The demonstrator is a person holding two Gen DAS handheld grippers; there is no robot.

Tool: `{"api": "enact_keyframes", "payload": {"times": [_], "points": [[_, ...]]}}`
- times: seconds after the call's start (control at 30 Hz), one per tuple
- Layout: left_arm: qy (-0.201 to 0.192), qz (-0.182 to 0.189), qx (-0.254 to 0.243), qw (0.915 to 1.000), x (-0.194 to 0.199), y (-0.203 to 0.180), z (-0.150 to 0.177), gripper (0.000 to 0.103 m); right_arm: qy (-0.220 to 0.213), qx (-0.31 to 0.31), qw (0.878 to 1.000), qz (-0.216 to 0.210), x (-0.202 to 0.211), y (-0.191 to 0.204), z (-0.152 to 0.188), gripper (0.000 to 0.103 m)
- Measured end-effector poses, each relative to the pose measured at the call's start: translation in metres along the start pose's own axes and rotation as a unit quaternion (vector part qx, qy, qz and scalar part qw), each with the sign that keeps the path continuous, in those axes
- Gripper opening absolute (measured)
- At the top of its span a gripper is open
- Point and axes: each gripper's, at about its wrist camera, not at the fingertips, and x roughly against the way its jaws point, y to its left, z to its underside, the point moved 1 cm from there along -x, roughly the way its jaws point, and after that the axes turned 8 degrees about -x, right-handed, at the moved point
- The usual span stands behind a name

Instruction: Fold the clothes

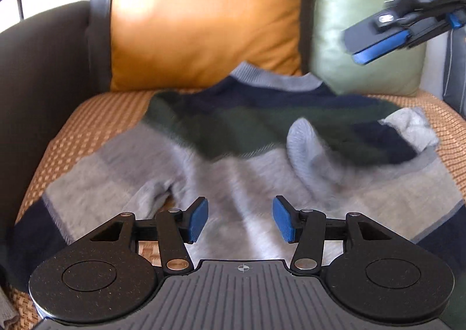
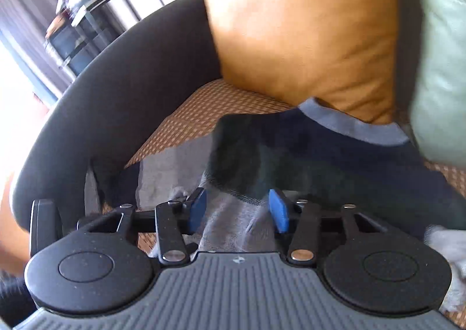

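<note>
Both sleeves lie folded in on the sweater (image 1: 233, 161); left gripper (image 1: 240, 221) and right gripper (image 2: 237, 210) hover above, jaws apart and empty (between grasps); next they should grip the hem nearest them.

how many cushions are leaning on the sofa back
2: an orange cushion behind the sweater's collar, and a pale green cushion beside it on the right. More may sit outside the frame.

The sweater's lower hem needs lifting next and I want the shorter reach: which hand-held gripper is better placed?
Probably the left. The left hand-held gripper hangs open and empty just above the sweater near its grey lower part. The right hand-held gripper, seen from the left wrist, is raised in front of the green cushion.
</note>
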Motion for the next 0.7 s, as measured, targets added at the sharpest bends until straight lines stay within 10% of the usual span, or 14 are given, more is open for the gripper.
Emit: {"api": "enact_keyframes", "payload": {"times": [0.33,0.6,0.67,0.7], "points": [[-0.022,0.022,-0.018,0.9993,-0.020,-0.051,-0.040,0.079,-0.031,-0.066,0.994,0.081,0.075,-0.092,0.049,0.062],[-0.011,-0.042,-0.133,0.9902,-0.054,-0.117,-0.062,0.082,-0.021,-0.142,0.984,0.109,0.105,-0.158,0.105,0.062],[0.003,-0.042,-0.115,0.9925,-0.065,-0.114,-0.064,0.060,-0.022,-0.156,0.981,0.113,0.108,-0.169,0.115,0.062],[0.014,-0.027,-0.091,0.9954,-0.069,-0.107,-0.065,0.005,-0.023,-0.162,0.980,0.115,0.108,-0.172,0.118,0.062]]}}
